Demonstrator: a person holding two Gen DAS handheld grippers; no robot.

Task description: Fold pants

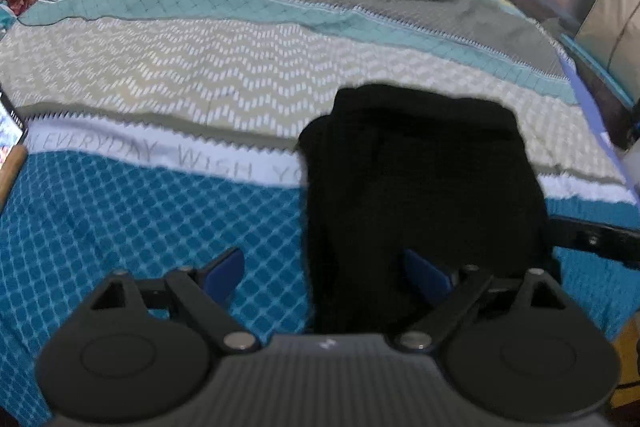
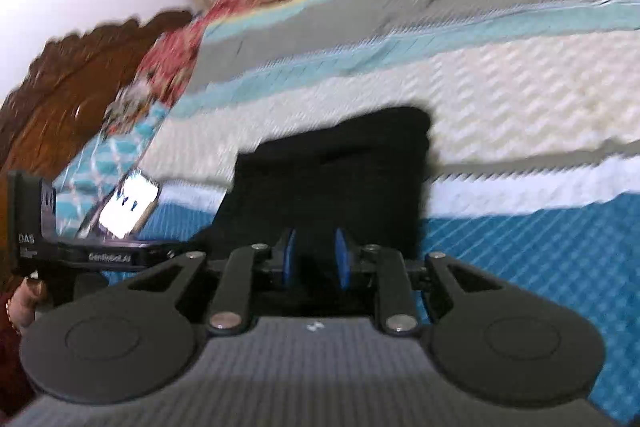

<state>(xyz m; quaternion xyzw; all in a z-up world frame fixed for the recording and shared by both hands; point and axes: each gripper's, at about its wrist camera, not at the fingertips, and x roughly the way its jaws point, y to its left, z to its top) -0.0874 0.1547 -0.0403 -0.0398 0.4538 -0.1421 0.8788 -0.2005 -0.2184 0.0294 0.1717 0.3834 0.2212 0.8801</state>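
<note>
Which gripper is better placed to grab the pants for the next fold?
Probably the left gripper: its jaws are wide open, straddling the near left edge of the black pants. The right gripper has narrowed jaws, nothing visibly between them.

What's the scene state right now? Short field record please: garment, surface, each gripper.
garment: black fabric pants, bunched in a compact folded pile
surface: teal, grey and cream patterned bedspread; pants lie on it
left gripper: open, blue pads wide apart, holding nothing
right gripper: narrow gap between blue pads, grip unclear (blur)
other: phone with lit screen on the bedspread
</note>
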